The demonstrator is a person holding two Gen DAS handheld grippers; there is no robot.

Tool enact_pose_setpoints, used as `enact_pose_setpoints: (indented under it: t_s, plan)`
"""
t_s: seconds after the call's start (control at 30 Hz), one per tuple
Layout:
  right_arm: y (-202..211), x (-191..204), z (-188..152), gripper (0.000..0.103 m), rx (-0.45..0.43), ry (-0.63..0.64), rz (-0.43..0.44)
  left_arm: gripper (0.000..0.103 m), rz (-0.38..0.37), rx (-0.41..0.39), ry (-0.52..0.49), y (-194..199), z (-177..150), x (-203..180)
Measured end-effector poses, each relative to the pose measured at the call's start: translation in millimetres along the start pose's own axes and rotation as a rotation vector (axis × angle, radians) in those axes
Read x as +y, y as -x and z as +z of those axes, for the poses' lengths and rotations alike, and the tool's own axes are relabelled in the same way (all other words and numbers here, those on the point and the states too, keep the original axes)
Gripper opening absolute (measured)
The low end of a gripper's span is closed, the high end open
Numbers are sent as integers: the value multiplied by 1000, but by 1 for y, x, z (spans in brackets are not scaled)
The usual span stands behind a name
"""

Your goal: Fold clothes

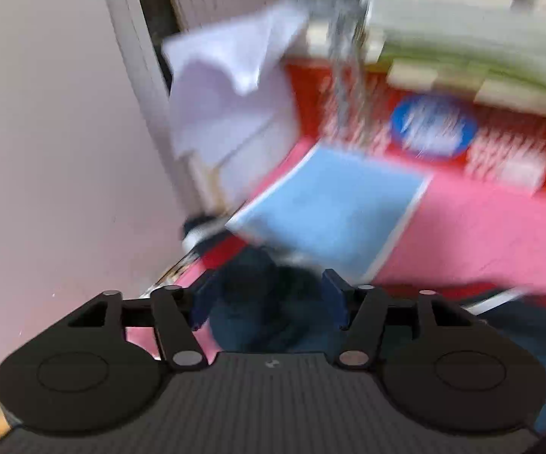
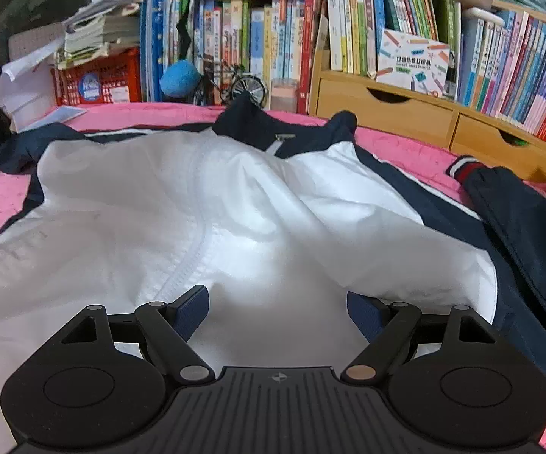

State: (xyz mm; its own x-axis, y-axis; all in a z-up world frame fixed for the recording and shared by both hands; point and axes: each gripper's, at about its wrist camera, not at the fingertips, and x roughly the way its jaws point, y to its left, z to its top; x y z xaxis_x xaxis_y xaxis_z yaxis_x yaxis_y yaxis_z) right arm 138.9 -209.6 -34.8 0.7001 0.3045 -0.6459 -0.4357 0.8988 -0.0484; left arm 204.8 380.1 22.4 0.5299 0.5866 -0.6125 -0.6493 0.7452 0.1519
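White lining of jacket [image 2: 212, 204] fills centre of right wrist view, navy shell showing at collar in upper centre and along right edge; laid flat on pink cover [image 2: 0, 196]. Navy sleeve with red-and-white striped cuff [image 2: 462, 168] at right of frame, resting on the cover beside the jacket body. Right gripper [image 2: 277, 312] low centre, jaws spread wide over white lining, nothing clamped. Shelf of books [image 2: 273, 38] across top of frame, wooden drawer unit [image 2: 405, 113] upper right. Left wrist view motion-blurred. Left gripper [image 1: 269, 300] low centre, jaws apart with bunched navy fabric [image 1: 258, 302] between blue pads [image 1: 335, 297]; contact with pads cannot be told through blur. Light blue sheet [image 1: 333, 208] at centre on pink cover, red basket [image 1: 462, 140] upper right, loose white papers [image 1: 227, 87] upper centre-left.
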Motion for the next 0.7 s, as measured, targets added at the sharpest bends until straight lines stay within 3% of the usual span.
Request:
enact_pose_setpoints:
  t_s: [0.03, 0.13, 0.23, 0.3, 0.4, 0.5, 0.57, 0.7]
  plan:
    - [2, 0, 1, 80, -4, 2, 4, 78, -45, -3, 6, 11, -2, 1]
    - [9, 0, 4, 80, -18, 16, 4, 79, -149, 54, 36, 30, -13, 2]
    - [14, 4, 8, 80, -34, 15, 18, 79, -208, 157, 92, 29, -38, 0]
    - [19, 9, 15, 80, -48, 24, 46, 79, -222, 169, 61, 28, -55, -7]
    - [23, 42, 41, 83, -100, 163, 103, 83, -231, 165, 1, 30, -75, -18]
    - [12, 96, 69, 84, -127, 333, 178, 86, -238, 129, 10, 41, -84, -17]
    - [-8, 141, 87, 84, -122, 457, 257, 87, -276, 138, 50, 44, -86, -10]
    - [-58, 218, 109, 83, -106, 581, 316, 92, -358, 136, 97, 52, -90, 3]
